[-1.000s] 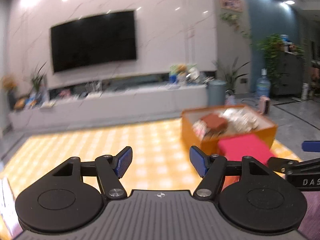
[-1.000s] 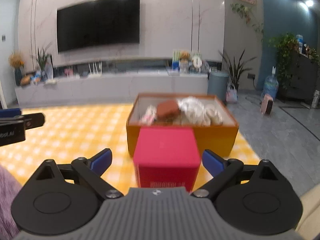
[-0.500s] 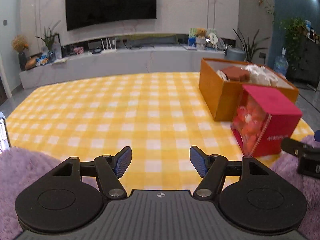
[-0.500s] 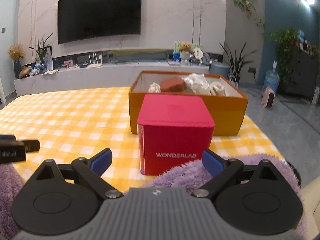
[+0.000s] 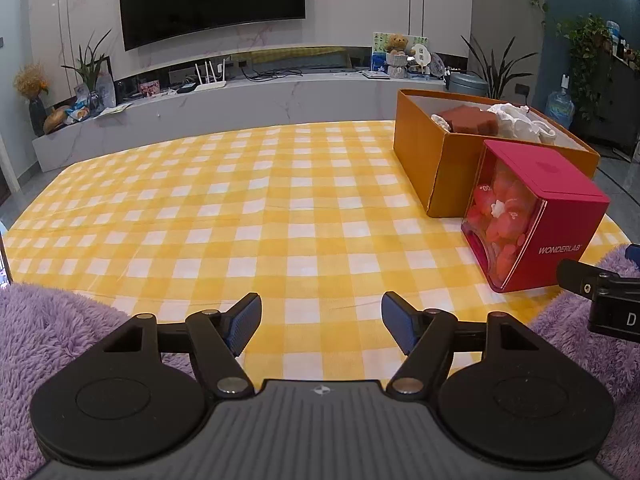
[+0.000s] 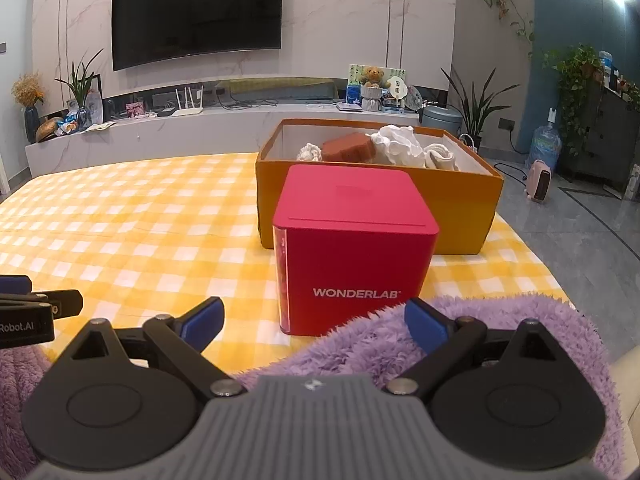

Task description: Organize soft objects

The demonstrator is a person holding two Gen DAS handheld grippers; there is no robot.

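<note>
A fluffy purple cloth point(image 6: 472, 340) lies along the near edge of the yellow checked table; it also shows in the left wrist view point(image 5: 52, 320). My left gripper point(image 5: 321, 322) is open and empty above the near table edge, between two parts of the cloth. My right gripper point(image 6: 314, 322) is open and empty, its right finger over the cloth. A red WONDERLAB box point(image 6: 352, 248) stands just beyond, also in the left wrist view point(image 5: 536, 220). Behind it an orange box point(image 6: 460, 204) holds white soft items point(image 6: 400, 146) and a brown one point(image 6: 348, 148).
The yellow checked tablecloth point(image 5: 240, 216) covers the table. Beyond it stand a long grey TV bench point(image 5: 200, 108) and a wall TV. The floor drops off to the right of the table point(image 6: 560, 232). The other gripper's tip shows at each view's edge.
Both grippers have dropped lower and pulled back toward the near edge; the purple cloth has come into view under them. Both stay open.
</note>
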